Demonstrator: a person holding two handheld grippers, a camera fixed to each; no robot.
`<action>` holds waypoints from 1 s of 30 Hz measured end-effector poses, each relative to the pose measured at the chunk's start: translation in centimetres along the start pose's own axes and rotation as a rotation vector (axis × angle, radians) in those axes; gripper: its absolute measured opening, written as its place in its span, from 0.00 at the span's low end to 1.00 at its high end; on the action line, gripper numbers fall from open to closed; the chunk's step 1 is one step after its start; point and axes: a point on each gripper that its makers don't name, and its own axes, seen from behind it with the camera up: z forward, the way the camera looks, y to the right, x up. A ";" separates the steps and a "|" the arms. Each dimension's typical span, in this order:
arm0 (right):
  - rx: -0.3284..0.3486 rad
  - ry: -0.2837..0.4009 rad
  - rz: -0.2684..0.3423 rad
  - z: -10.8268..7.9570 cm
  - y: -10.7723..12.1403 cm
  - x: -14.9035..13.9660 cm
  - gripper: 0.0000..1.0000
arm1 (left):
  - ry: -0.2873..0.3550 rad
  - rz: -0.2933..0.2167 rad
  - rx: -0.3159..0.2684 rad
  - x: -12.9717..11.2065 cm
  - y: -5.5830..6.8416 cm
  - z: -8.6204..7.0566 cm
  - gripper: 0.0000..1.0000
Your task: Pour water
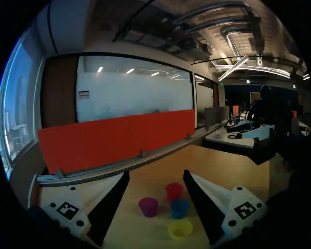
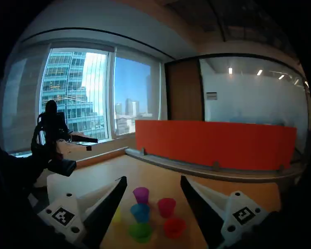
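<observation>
The left gripper (image 1: pixel 155 172) hangs above the wooden tabletop (image 1: pixel 226 164), its two fingers spread wide with nothing clamped. Just ahead of it, framed in the gap, stand small plastic cups. A purple cup (image 1: pixel 149 206) is toward its left finger and a blue cup (image 1: pixel 180 208) just beside that toward the right finger. A reddish cup (image 1: pixel 174 191) sits a little farther out, and a yellow cup (image 1: pixel 180 229) is nearest of all. The right gripper (image 2: pixel 153 177) is likewise parted and holds nothing. The huddle lies ahead and below it too, with a green cup (image 2: pixel 141 231) and a red cup (image 2: pixel 174 227) closest (the yellow one half hidden behind its left finger). All stand upright and close together; whether they touch I cannot tell. Beyond both tools an orange divider panel (image 1: pixel 114 137) runs along the table's far edge. Off to the right gripper's left, a window (image 2: pixel 81 91) shows towers.
</observation>
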 end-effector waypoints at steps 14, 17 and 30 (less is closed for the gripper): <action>0.057 -0.126 -0.081 -0.2 -1.3 -2.5 1.00 | -0.134 0.091 -0.088 -3.6 2.1 0.3 0.97; 0.056 -0.141 -0.101 -0.2 -1.3 -3.0 1.00 | -0.143 0.105 -0.088 -4.0 2.1 0.5 0.96; 0.073 -0.205 -0.103 -0.2 -1.5 -5.8 1.00 | -0.183 0.069 -0.131 -6.4 2.8 0.9 0.97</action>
